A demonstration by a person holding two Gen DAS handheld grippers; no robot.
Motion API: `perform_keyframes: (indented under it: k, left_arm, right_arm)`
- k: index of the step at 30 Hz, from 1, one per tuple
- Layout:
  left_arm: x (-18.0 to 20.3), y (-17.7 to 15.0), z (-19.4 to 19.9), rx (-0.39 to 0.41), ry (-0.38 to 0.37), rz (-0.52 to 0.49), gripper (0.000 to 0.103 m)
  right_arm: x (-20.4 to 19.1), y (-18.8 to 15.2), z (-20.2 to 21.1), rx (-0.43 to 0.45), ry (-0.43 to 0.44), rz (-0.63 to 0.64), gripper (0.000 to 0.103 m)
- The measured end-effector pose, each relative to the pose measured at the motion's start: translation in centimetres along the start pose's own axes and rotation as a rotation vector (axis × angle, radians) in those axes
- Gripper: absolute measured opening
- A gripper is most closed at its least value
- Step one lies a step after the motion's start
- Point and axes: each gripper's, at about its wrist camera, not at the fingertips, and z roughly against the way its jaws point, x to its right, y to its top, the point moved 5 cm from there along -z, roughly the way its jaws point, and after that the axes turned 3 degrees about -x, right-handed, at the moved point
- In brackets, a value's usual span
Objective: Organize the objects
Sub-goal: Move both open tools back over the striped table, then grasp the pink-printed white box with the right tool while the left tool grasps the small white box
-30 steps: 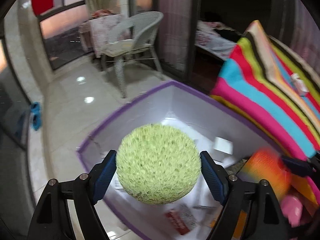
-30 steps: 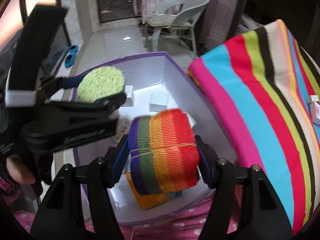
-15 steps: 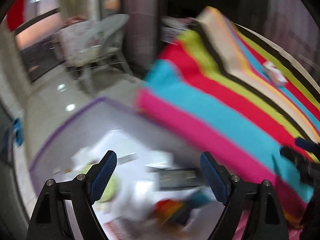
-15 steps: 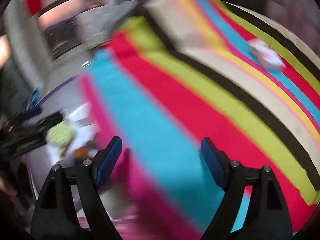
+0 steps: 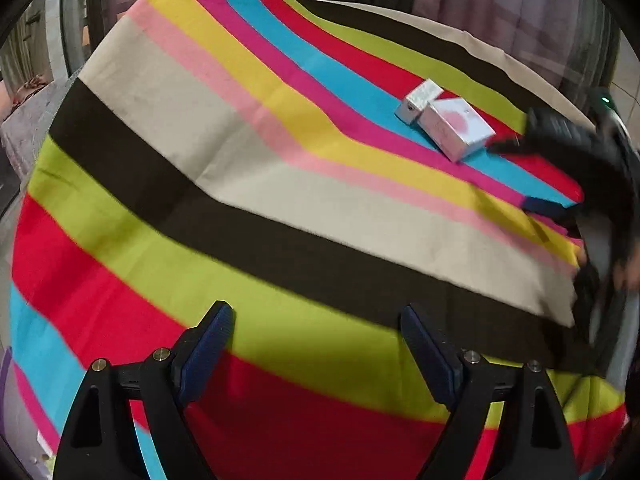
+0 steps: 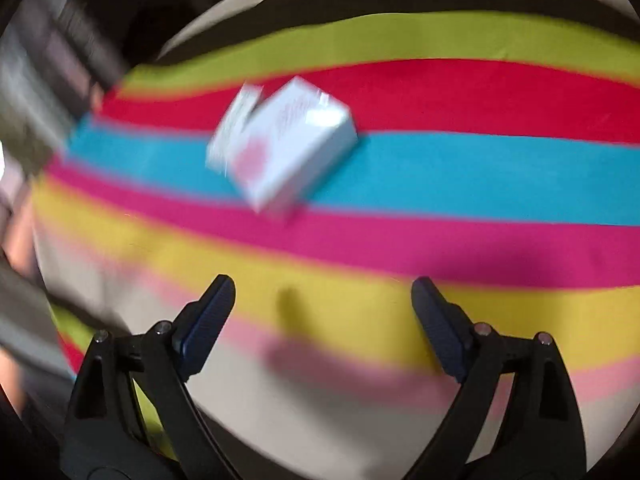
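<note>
The right gripper [image 6: 323, 312], jaws just opened wide with nothing between them, hangs over a striped cloth [image 6: 440, 168] draped on what appears to be a desk, though the cloth hides the surface beneath. Ahead of it, on the blue and red bands, lie two small white boxes: a larger carton [image 6: 296, 148] with a pink mark on its top face, and a slimmer box [image 6: 236, 124] touching its far-left side; motion blur softens both, so any print cannot be read. The left gripper [image 5: 316, 344], also spread wide and empty, sits nearer the cloth's lime and red stripes, well apart from the pair, and its view shows them crisply, the carton [image 5: 458, 130] nearer and the slim box [image 5: 418, 100] set against its far end. Both look like light, thin-walled cardboard: stiff enough to lift, easy to crush. A gentle hold across the carton's two long side faces seems best, once it is clear of its neighbour, since the smooth cloth may let either slide when nudged.
</note>
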Motion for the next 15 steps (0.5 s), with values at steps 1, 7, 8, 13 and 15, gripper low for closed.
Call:
perform_keyframes:
  k: [1, 7, 8, 13, 15]
  left_arm:
    - [-0.1, -0.1, 0.0, 0.003, 0.0, -0.001, 0.089]
    - [0.1, -0.3, 0.1, 0.004, -0.031, -0.004, 0.099]
    - [0.1, -0.4, 0.1, 0.002, -0.033, -0.007, 0.1]
    - [0.4, -0.4, -0.1, -0.006, -0.037, -0.019, 0.103]
    - [0.4, -0.4, -0.1, -0.004, -0.04, -0.016, 0.103]
  right_arm:
    - [0.3, 1.2, -0.6, 0.013, 0.014, -0.087, 0.092]
    - [0.3, 6.0, -3.8, 0.058, 0.031, -0.443, 0.095]
    - [-0.5, 6.5, -4.6, 0.05, 0.029, -0.458, 0.096]
    - [-3.8, 6.3, -5.9, 0.018, -0.243, -0.228, 0.096]
    - [-4.1, 5.4, -5.8, 0.05, -0.334, -0.133, 0.095]
